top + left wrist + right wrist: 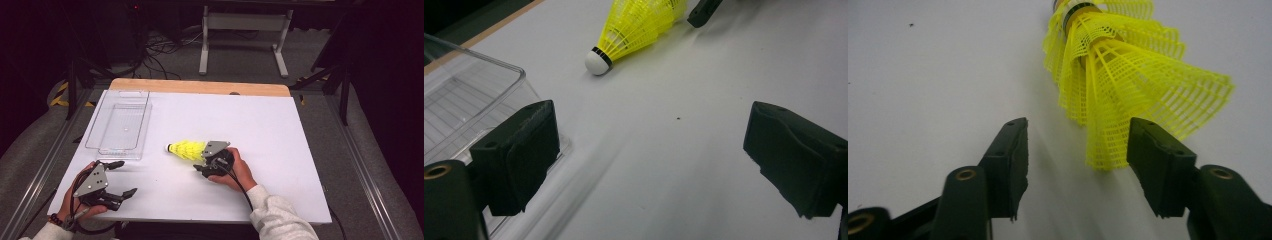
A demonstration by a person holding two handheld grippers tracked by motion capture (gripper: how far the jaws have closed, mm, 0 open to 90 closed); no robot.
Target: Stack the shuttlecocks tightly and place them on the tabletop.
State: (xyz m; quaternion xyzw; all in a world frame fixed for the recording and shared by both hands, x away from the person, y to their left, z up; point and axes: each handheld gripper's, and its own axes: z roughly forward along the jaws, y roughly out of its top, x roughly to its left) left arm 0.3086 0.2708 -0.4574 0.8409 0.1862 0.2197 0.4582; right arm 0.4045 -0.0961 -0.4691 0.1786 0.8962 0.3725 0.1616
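The jaws of the right gripper point(1075, 165) stand partly apart, one on either side of the skirt's wide end of a yellow shuttlecock point(1128, 85), and neither pad presses on it: the near edge of the mesh skirt lies in the gap, closer to the jaw on the right side of the right gripper view, with bare tabletop showing between the skirt and the other jaw. The shuttlecock point(186, 150) lies on its side on the white tabletop point(260, 130), near the middle and somewhat toward the person's edge, its white cork tip pointing left in the high view and its open skirt toward the right gripper point(205, 161), which rests low over the surface in the person's right hand point(235, 172). To the left of the cork tip, well apart from it, a clear plastic tray point(119, 125) sits along the left part of the tabletop. Just below the tray's near corner the left gripper point(122, 179) is held in the left hand, jaws wide open with nothing between them; in the left gripper view its jaws frame bare tabletop, with the tray point(469, 100) beside one jaw and the shuttlecock point(634, 30) farther ahead.
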